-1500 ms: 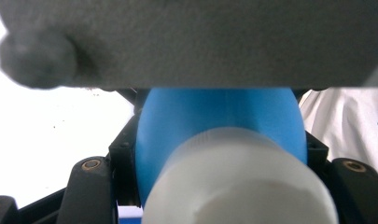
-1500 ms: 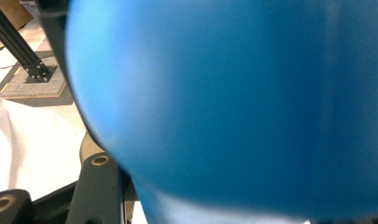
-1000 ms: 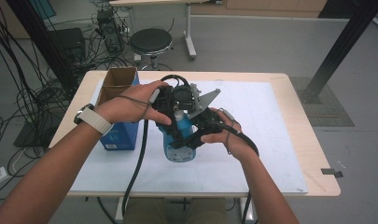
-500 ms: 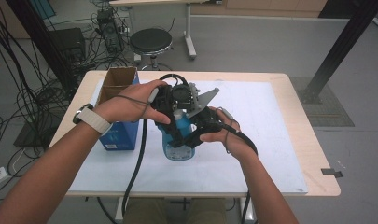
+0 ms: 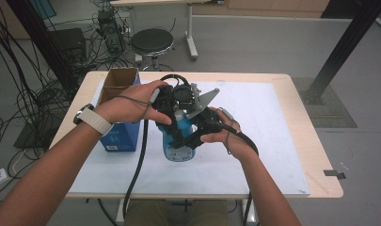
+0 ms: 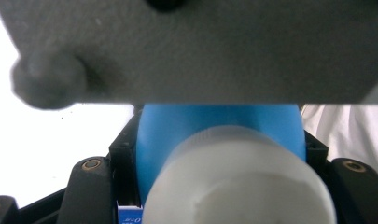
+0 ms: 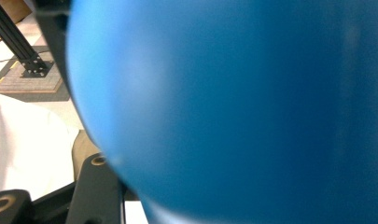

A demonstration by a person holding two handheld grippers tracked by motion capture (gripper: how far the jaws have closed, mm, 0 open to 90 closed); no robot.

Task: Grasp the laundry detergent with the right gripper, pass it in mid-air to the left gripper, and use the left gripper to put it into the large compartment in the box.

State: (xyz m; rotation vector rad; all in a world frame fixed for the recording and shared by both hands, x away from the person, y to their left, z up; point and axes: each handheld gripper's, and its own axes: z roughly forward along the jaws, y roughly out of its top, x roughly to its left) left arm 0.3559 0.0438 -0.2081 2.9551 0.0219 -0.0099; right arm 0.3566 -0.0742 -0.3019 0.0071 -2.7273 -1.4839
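Near the middle of the worktop (image 5: pixel 273 141), a little toward its left edge and just right of the open blue carton (image 5: pixel 116 108), the blue bottle (image 5: pixel 178 141) stands upright on the white sheet with both tongs clamped on it. Compared with the two earlier high views, nothing has shifted: the bottle, the hands and the carton sit where they were, and both grips look unchanged. The left tongs (image 5: pixel 176 110) come down on the top of the bottle; in the left gripper view their black jaws stand closed on either side of the white cap (image 6: pixel 238 182), with the blue shoulder behind it and the other gripper's grey plate overhead. The right tongs (image 5: pixel 190 141) hold the body lower down from the right; in the right gripper view the blue wall (image 7: pixel 233 107) sits hard against the lens between the jaws, which are drawn in tight on it. That stillness suggests a pause with the grips set: one hand braces the body while the other has the cap, so the likely step in hand is twisting the cap, which has not visibly turned or lifted yet.
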